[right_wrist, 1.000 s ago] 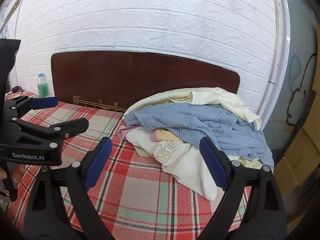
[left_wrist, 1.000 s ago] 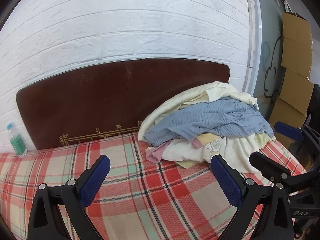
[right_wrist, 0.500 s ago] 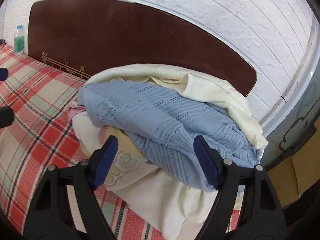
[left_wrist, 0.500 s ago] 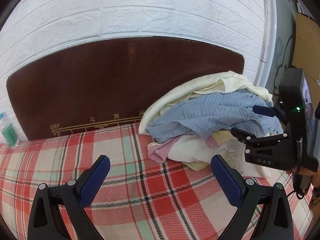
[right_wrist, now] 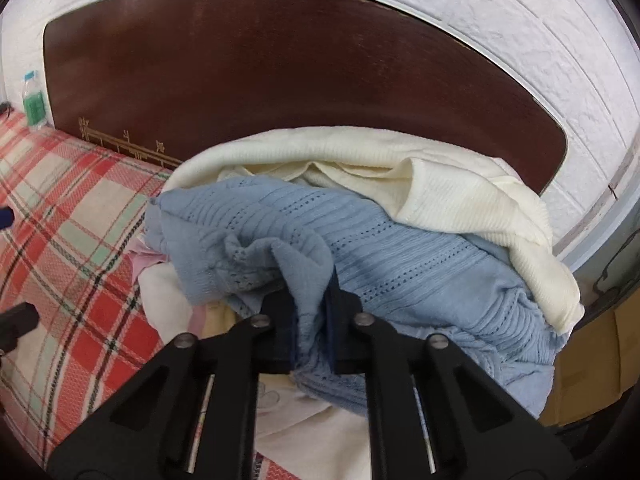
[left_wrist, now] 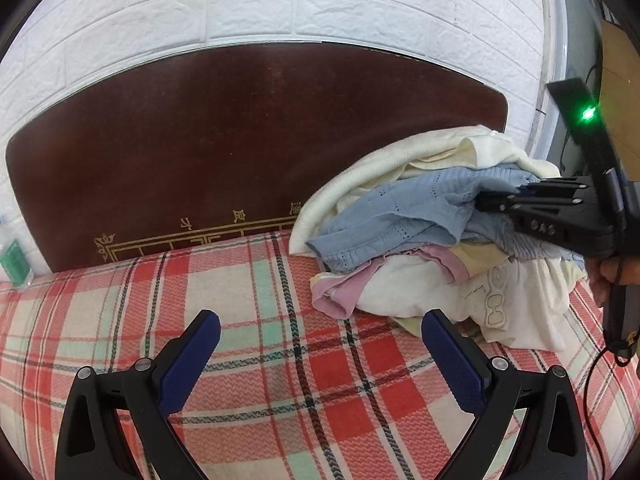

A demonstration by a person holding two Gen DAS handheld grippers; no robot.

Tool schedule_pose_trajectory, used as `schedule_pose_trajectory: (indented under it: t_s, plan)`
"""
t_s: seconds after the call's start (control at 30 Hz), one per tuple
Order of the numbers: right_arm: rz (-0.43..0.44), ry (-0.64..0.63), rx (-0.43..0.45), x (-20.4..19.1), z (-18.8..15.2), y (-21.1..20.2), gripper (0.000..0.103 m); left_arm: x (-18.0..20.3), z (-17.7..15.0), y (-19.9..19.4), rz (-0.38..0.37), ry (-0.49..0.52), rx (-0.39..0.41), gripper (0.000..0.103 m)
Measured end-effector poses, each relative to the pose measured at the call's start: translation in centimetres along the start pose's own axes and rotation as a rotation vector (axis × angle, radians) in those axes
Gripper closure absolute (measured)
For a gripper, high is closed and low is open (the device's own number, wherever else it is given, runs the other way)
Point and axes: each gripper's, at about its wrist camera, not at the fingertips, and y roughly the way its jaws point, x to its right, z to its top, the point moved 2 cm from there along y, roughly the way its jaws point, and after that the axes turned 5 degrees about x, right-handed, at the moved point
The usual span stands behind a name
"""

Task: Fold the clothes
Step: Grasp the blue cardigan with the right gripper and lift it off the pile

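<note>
A pile of clothes lies on the plaid bed at the right, against the headboard. On top are a blue knit sweater and a cream sweater. Under them are a pink garment and a white printed one. My right gripper is closing, its pads pinching a raised fold of the blue sweater. My left gripper is open over the bare plaid sheet, left of the pile, with nothing between its fingers.
A dark brown headboard stands against a white brick wall. A green-labelled bottle stands at the headboard's left end. Cardboard leans at the far right. A hand holds the right gripper's handle.
My right gripper moved in over the pile and went from wide open to pinched on a fold of the blue sweater. The left gripper edged closer to the bed and stayed open.
</note>
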Motion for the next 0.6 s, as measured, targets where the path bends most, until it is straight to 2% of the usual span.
schedule_pose_trajectory:
  t_s: [0.03,0.13,0.2,0.43,0.6]
  plan:
    - [0.018,0.051,0.016,0.7,0.2,-0.9,0.092,-0.2,0.0,0.0,0.001,0.000,0.004,0.001]
    - [0.083,0.182,0.142,2.8,1.4,-5.3,0.093,-0.6,0.1,0.1,0.007,0.005,0.016,0.001]
    - [0.108,0.225,0.236,3.9,2.1,-9.1,0.094,-0.6,0.2,0.1,0.012,0.017,0.024,0.001]
    - [0.167,0.309,0.477,6.8,3.8,-21.4,0.094,1.5,2.0,-0.6,-0.054,0.087,0.081,0.001]
    - [0.193,0.300,0.594,6.8,4.5,-28.9,0.094,4.8,3.8,-2.6,-0.099,0.218,0.187,0.001]
